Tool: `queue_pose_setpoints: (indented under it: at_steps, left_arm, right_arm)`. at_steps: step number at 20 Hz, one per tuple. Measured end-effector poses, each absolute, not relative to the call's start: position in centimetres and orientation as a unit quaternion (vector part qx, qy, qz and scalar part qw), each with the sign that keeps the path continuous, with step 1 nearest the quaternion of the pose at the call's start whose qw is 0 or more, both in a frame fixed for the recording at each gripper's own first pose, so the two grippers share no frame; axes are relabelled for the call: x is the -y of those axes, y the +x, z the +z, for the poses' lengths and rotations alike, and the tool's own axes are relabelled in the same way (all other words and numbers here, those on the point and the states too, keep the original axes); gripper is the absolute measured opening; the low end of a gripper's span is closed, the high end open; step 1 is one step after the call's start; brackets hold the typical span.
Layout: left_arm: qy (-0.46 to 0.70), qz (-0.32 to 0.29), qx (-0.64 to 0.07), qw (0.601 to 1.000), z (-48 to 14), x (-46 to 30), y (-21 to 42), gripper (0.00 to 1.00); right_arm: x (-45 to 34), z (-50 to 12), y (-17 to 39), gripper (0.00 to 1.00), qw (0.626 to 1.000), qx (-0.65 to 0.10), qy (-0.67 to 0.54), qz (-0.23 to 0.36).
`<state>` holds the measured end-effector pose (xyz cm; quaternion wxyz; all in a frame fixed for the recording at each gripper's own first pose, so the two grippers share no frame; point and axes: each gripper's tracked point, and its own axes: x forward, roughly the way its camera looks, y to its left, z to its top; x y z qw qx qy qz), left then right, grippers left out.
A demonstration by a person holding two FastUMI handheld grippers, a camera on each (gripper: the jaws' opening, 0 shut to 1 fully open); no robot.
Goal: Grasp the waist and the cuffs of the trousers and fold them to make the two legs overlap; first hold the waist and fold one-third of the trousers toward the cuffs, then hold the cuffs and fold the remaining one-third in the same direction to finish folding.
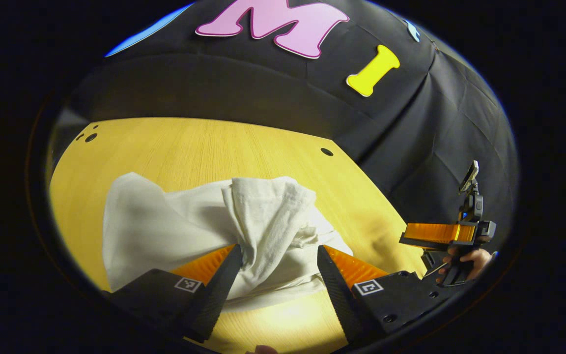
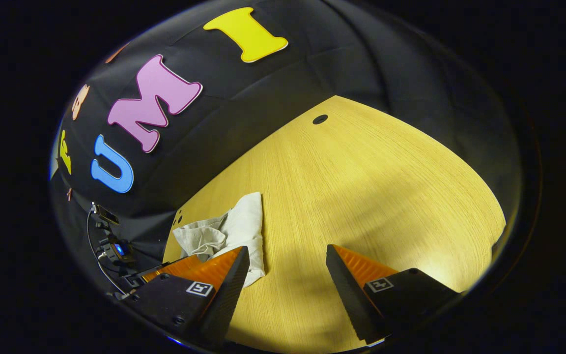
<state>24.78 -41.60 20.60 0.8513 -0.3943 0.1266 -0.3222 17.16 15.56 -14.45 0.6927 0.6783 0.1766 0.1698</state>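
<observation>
Trousers, off-white cotton (image 1: 175, 221), lie bunched on yellow wood table (image 2: 361, 187), not folded flat; L gripper (image 1: 279, 255) jaws apart round cloth, R gripper (image 2: 288, 255) apart, nothing between.

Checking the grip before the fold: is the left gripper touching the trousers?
Cannot tell. In the left gripper view the trousers bunch between the open fingers of the left gripper, but whether cloth meets either finger is unclear.

Left gripper (image 1: 279, 268) low and angled downward, jaws spread wide apart. Right gripper (image 2: 288, 268) likewise has jaws parted wide; in the left gripper view a hand (image 1: 465, 260) holds it off to the side.
</observation>
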Motion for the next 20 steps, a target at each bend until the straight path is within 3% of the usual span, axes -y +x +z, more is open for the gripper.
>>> queue_pose_setpoints:
  at_steps: [4, 13, 20]
  left_arm:
    - [-0.425, -0.316, -0.119, 0.840, 20.7, 39.0, 23.0, 0.95]
    - [-0.445, -0.294, -0.095, 0.841, 17.6, 31.0, 17.5, 0.96]
    - [-0.472, -0.273, -0.062, 0.836, 15.3, 24.5, 13.3, 0.96]
  right_arm:
    - [-14.7, -12.1, 16.8, 0.96, 0.676, -0.152, 0.705, 0.153]
    - [-13.1, -6.1, 11.9, 0.96, 0.712, -0.096, 0.686, 0.114]
    - [-14.3, 2.7, 8.0, 0.96, 0.730, -0.047, 0.666, 0.146]
